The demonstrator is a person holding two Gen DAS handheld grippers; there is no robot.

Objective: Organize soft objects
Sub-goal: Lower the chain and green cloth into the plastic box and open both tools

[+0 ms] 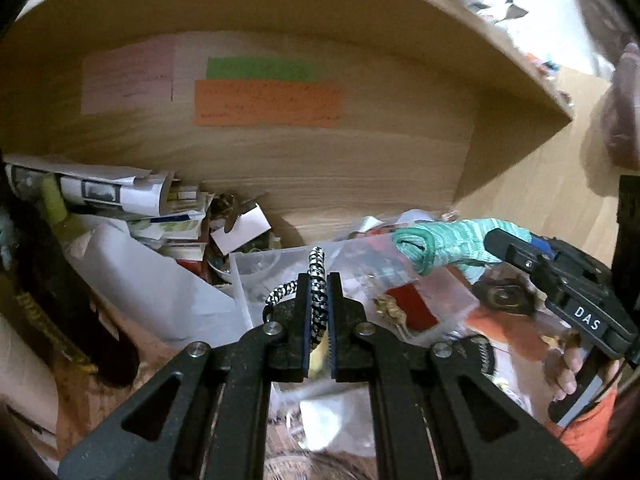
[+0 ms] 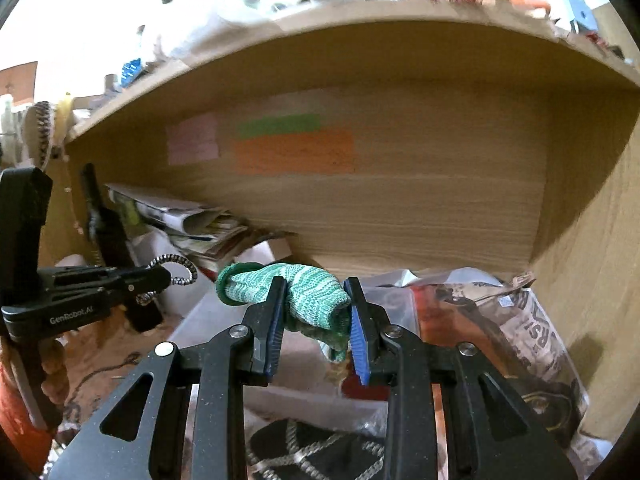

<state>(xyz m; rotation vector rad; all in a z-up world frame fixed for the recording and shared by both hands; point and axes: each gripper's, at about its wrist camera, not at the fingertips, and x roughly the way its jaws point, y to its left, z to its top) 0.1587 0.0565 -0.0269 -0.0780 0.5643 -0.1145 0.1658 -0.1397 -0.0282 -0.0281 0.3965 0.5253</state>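
Blue pads [image 2: 357, 344] show only beside right tongs' [image 2: 316, 312] glove [image 2: 308, 296].

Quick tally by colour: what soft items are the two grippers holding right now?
Green knit glove, in right gripper: 1
Black-and-white braided cord, in left gripper: 1
Total: 2

Two grippers show: the left gripper [image 1: 319, 300] and the right gripper [image 2: 316, 312]. One green knitted glove [image 2: 308, 300] and one black-and-white braided cord [image 1: 317, 280]. Three coloured paper notes on the shelf's back panel: one pink note [image 1: 128, 80], one green note [image 1: 262, 69], one orange note [image 1: 268, 104]. One clear plastic box [image 1: 256, 268].
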